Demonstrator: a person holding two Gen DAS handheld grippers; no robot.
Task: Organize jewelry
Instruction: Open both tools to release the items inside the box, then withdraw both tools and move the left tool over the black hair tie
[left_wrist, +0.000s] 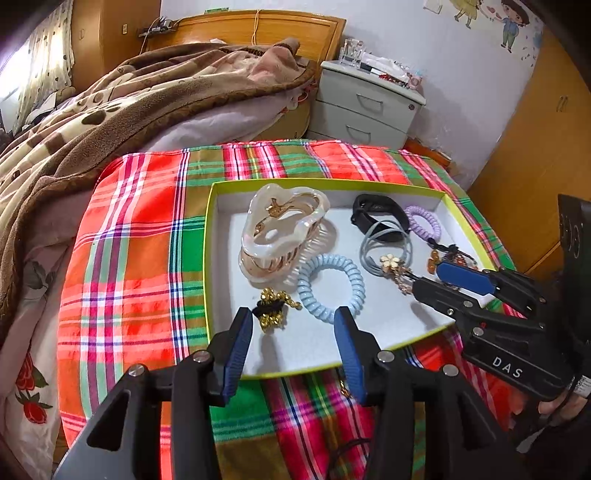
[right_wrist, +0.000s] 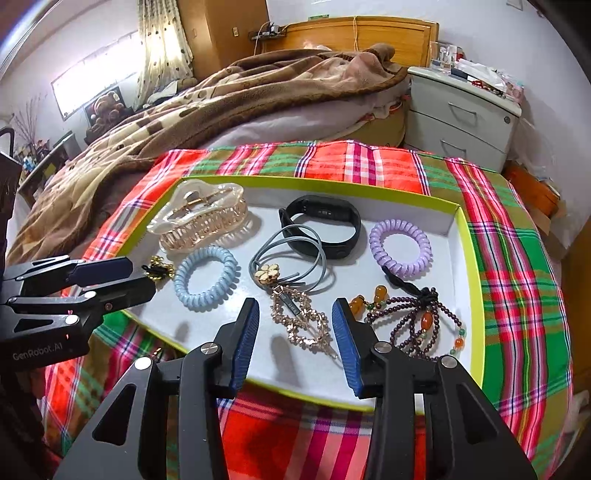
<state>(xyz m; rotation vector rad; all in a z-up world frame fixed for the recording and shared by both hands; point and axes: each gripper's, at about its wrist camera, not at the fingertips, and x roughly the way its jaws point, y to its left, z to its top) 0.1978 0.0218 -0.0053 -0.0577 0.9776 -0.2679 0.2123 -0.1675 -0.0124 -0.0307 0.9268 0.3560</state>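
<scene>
We hold the left tool (left_wrist: 293, 332) and the right tool (right_wrist: 295, 325) wide open and empty over the tray (right_wrist: 476, 295) on the plaid cloth (right_wrist: 517, 258), because all jewelry, like the gold hairpin (right_wrist: 303, 317) at 6 o'clock, lies inside it.

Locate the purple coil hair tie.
In the right wrist view, the purple coil hair tie lies in the tray's far right corner, right of the black band.

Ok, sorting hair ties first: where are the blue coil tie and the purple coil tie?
blue coil tie (right_wrist: 205, 277), right wrist view, left side of the coil.
purple coil tie (right_wrist: 400, 246), right wrist view, upper coil.
</scene>
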